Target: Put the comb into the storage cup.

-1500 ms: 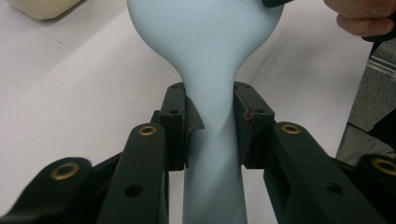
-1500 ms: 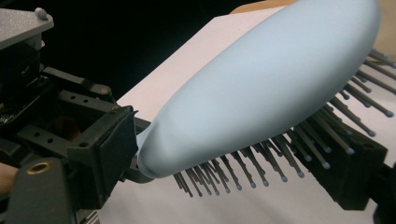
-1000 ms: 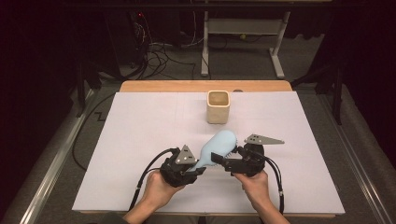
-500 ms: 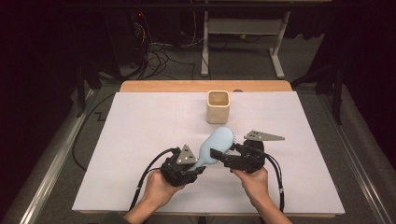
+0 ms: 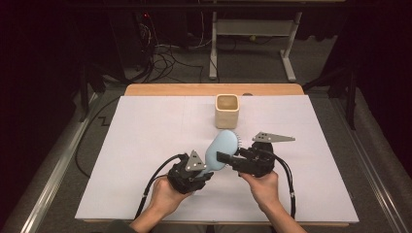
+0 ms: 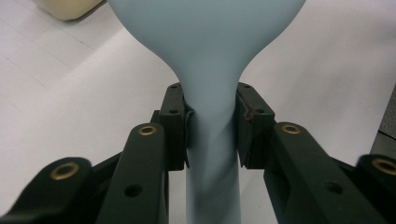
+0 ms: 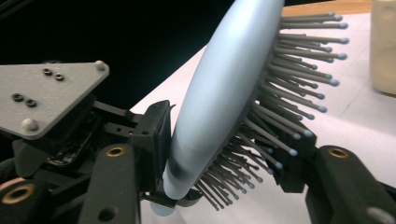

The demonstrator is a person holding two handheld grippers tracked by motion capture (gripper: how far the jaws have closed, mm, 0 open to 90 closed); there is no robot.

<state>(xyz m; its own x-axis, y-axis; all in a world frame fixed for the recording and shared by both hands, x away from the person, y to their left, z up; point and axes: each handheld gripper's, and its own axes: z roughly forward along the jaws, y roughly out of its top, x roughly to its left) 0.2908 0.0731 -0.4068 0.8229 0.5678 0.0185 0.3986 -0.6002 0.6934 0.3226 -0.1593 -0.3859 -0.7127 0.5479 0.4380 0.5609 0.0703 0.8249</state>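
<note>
While gripped: hairbrush [image 5: 221, 147] mid-table [image 5: 145, 141].

Both hands low and near each other, left tongs [image 5: 206, 171] and right tongs [image 5: 224, 158] clamped, jaws angled inward.

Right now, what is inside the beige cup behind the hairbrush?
The beige cup stands open-topped past the hairbrush. The high view shows only its rim and upper inner walls, with nothing sticking out; its bottom is hidden by the near wall.
</note>
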